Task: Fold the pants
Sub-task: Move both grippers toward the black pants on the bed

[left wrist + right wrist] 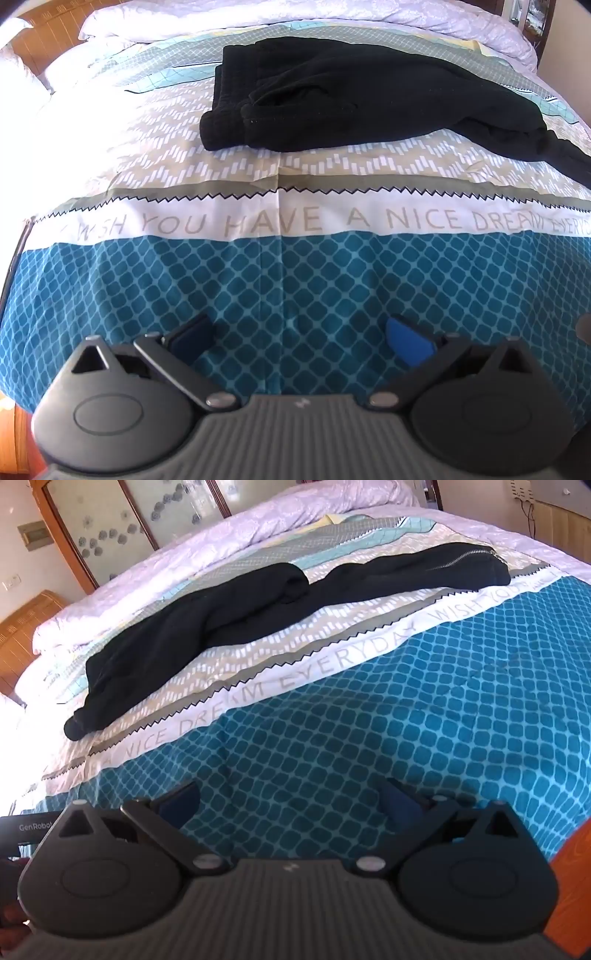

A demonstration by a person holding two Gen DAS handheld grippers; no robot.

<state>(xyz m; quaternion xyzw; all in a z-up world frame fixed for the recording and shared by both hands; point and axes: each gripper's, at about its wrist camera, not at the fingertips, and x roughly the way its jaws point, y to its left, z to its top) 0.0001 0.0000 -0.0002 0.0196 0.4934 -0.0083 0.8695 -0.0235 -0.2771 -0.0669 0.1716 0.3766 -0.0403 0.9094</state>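
Black pants (236, 616) lie on bed (406, 709), apparently part-folded, one end cropped. Left claw (299, 336), right claw (291, 801) spread wide, empty, above teal bedspread.

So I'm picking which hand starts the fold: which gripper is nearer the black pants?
Hard to call; perhaps the left. The left gripper faces one bunched end of the black pants across the bedspread; the right gripper, also open over the teal band, sees them stretched crosswise.
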